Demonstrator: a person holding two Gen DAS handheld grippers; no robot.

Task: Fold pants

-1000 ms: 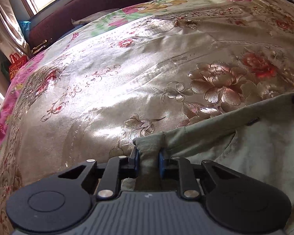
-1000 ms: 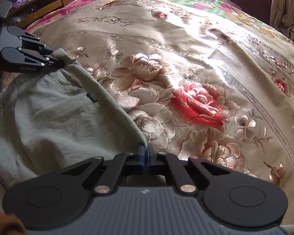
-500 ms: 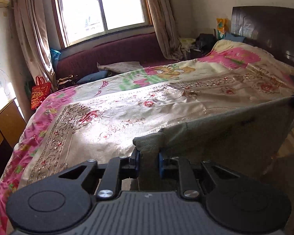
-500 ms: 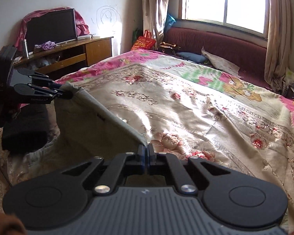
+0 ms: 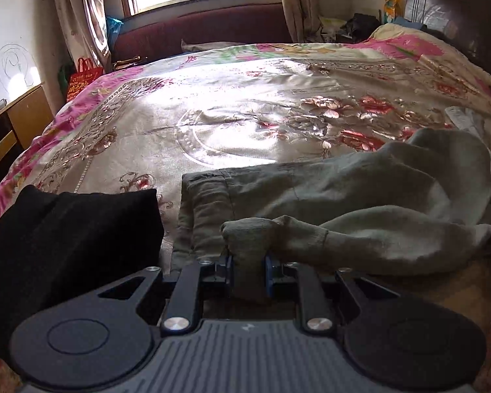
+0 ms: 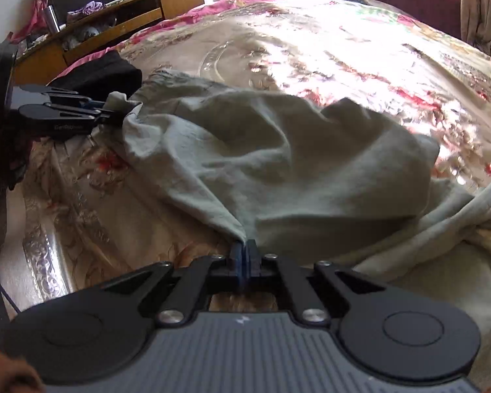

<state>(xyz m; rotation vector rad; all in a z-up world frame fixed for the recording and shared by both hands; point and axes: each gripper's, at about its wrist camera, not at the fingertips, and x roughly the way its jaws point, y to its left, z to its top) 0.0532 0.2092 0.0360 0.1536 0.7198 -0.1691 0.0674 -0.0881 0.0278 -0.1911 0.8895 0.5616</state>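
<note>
Grey-green pants (image 5: 360, 196) lie rumpled on the floral bedspread (image 5: 229, 124), doubled over on themselves. My left gripper (image 5: 248, 262) is shut on a thick bunch of their edge, low over the bed. My right gripper (image 6: 244, 255) is shut on a thin corner of the pants (image 6: 278, 163), also low. In the right wrist view the left gripper (image 6: 109, 111) shows at the far left, clamping the other end of the same edge. The cloth sags between the two grippers.
A folded black garment (image 5: 72, 235) lies on the bed just left of my left gripper; it also shows in the right wrist view (image 6: 101, 72). A pale cloth (image 6: 442, 245) lies to the right. A wooden TV stand (image 6: 114, 13) stands beside the bed. The headboard (image 5: 458, 16) is far right.
Both grippers had lifted the pants high and stretched between them; now they have come down toward the near bed edge, laying the held edge over the rest of the pants.
</note>
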